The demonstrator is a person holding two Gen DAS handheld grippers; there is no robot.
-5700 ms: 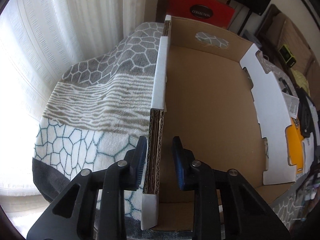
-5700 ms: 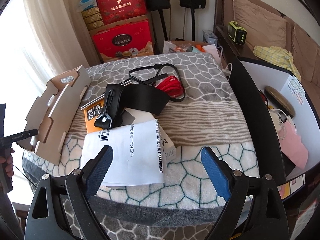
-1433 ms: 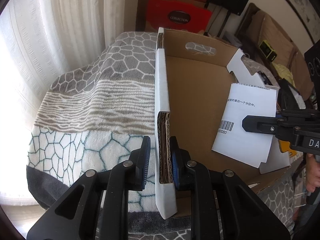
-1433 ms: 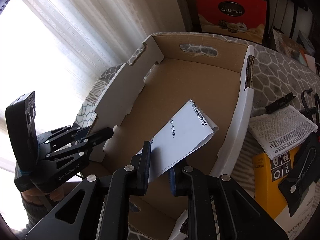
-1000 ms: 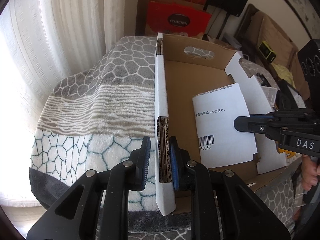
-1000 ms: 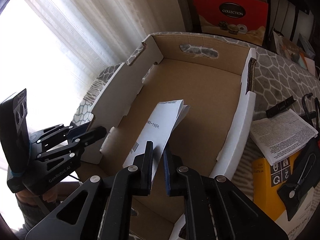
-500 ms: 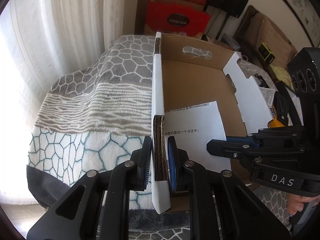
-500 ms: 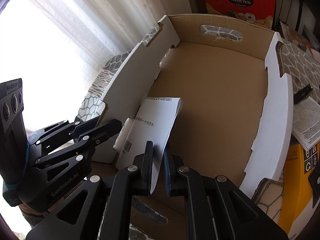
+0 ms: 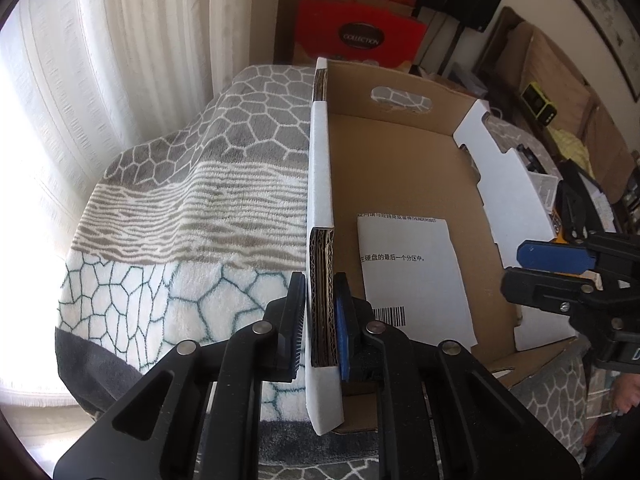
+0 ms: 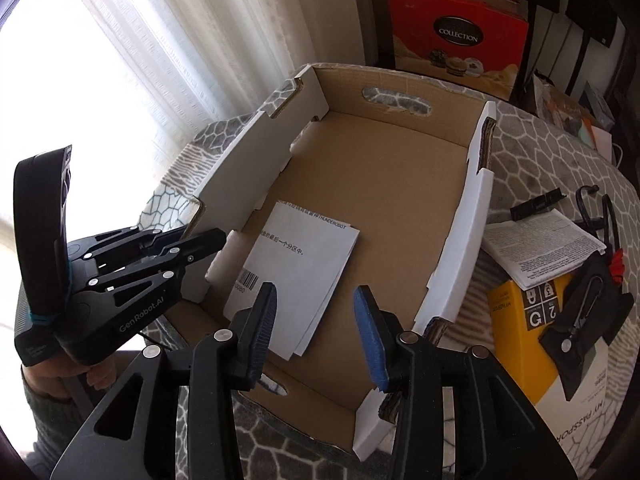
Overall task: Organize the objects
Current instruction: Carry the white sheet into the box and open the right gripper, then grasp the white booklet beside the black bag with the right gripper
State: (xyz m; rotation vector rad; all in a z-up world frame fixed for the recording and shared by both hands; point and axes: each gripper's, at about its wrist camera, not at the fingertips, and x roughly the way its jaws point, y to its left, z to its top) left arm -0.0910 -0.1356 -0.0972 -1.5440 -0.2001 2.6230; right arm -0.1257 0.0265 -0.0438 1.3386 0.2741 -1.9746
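Cardboard everywhere in my feeds right now: the open cardboard box point(image 10: 400, 184) sits on a grey and white patterned blanket point(image 9: 192, 216), and from the right wrist cam I'm looking down into it. My left gripper point(image 9: 320, 320) is clamped tight on the box's side wall, one pad outside and one inside, the corrugated edge squeezed between them at about 6 o'clock in the left wrist view. The white sheet of paper point(image 10: 296, 276) with the barcode and printed text lies flat on the box floor, tucked against that same wall, just past the left gripper at roughly 4 o'clock from the box's middle in the left view. My right gripper point(image 10: 316, 320) hangs over the near end of the box with its jaws opening; the pads aren't touching the paper, and the sheet's lower corner just shows in the gap below them. Off at 3 o'clock in the right wrist view, outside the box, there's a folded printed leaflet point(image 10: 544, 248) lying on top of a yellow box point(image 10: 516, 320), plus a black strap thing point(image 10: 584, 312) that I think is some kind of pouch, hard to say with the fisheye stretch. At 12 o'clock behind the bed stands a red gift box point(image 10: 456, 48) marked COLLECTION, with white curtains point(image 9: 112, 80) at 10 o'clock.
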